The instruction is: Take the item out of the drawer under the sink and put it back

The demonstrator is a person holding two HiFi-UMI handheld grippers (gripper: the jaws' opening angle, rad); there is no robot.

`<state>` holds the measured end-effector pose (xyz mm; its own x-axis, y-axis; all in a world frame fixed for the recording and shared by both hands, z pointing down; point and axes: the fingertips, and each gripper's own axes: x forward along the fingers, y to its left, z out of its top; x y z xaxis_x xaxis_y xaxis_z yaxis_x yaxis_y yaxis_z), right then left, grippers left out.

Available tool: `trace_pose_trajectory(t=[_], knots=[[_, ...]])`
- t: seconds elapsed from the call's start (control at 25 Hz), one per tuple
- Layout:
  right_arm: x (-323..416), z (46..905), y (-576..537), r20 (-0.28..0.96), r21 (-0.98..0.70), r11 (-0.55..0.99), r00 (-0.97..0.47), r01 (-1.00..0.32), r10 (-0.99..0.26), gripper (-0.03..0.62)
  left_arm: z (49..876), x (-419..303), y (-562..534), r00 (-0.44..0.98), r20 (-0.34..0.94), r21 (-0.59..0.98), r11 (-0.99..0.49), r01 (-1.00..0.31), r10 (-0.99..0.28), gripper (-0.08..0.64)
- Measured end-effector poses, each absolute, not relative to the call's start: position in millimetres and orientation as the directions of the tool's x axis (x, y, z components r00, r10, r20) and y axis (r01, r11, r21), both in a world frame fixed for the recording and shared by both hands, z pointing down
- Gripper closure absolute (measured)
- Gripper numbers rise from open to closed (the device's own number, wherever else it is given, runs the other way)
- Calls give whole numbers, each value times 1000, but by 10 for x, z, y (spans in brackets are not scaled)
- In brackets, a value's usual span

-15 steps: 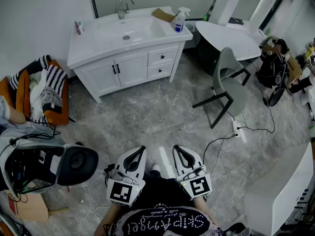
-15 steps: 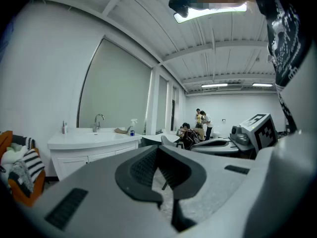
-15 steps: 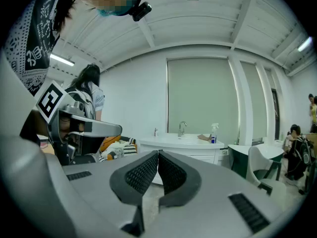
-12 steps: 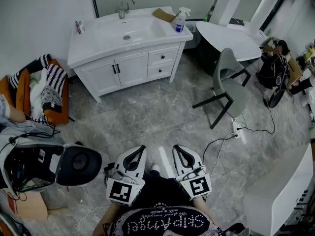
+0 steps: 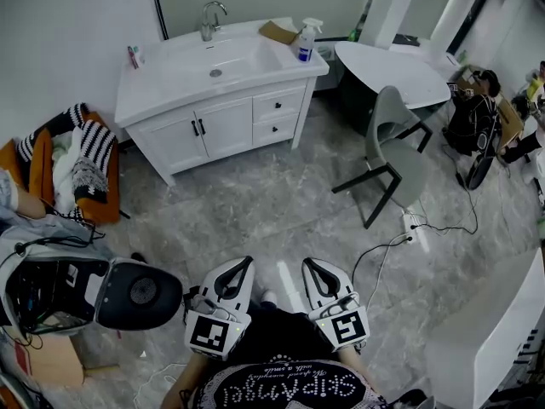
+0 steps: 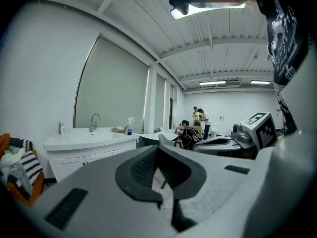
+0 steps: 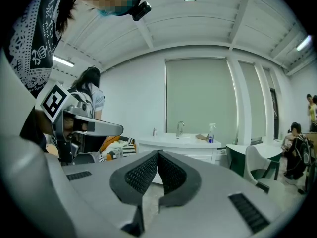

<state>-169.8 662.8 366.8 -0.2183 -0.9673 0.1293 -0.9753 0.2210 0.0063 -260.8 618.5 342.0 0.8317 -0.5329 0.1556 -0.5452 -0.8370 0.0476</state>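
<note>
Head view. Student: Why do the left gripper (image 5: 245, 262) and right gripper (image 5: 310, 264) sit side by side at the near edge, well apart from the vanity cabinet (image 5: 213, 122)?

Tutor: By the layout, the approach has not begun. Open floor (image 5: 255, 203) lies between the person and the cabinet at the far left. Both tools point roughly level toward it, which reads as a carrying posture.

Student: And the jaws?

Tutor: Each gripper view shows its own jaws meeting pad to pad, with nothing between them.

Student: Where is the item?

Tutor: It is not visible. The two drawers (image 5: 278, 105) at the cabinet's right, below the sink (image 5: 217, 58), sit flush and shut. The item presumably lies inside one, but which one cannot be told. Closed jaws suit travelling and would need to part for a drawer handle.
</note>
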Motion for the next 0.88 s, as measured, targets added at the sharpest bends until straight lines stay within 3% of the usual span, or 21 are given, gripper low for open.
trace_pose_trajectory(t=[0.52,0.88], knots=[[-1681,3734,6590,139,-43,283,-287,-958,-948,572,3454,-2492,6082,831,169,74,-833,-548,-531,557],[-1468,3893,6131,227,-78,246,-257,-966,-939,572,3567,-2364,5596,840,214,115,-841,-528,-498,557]])
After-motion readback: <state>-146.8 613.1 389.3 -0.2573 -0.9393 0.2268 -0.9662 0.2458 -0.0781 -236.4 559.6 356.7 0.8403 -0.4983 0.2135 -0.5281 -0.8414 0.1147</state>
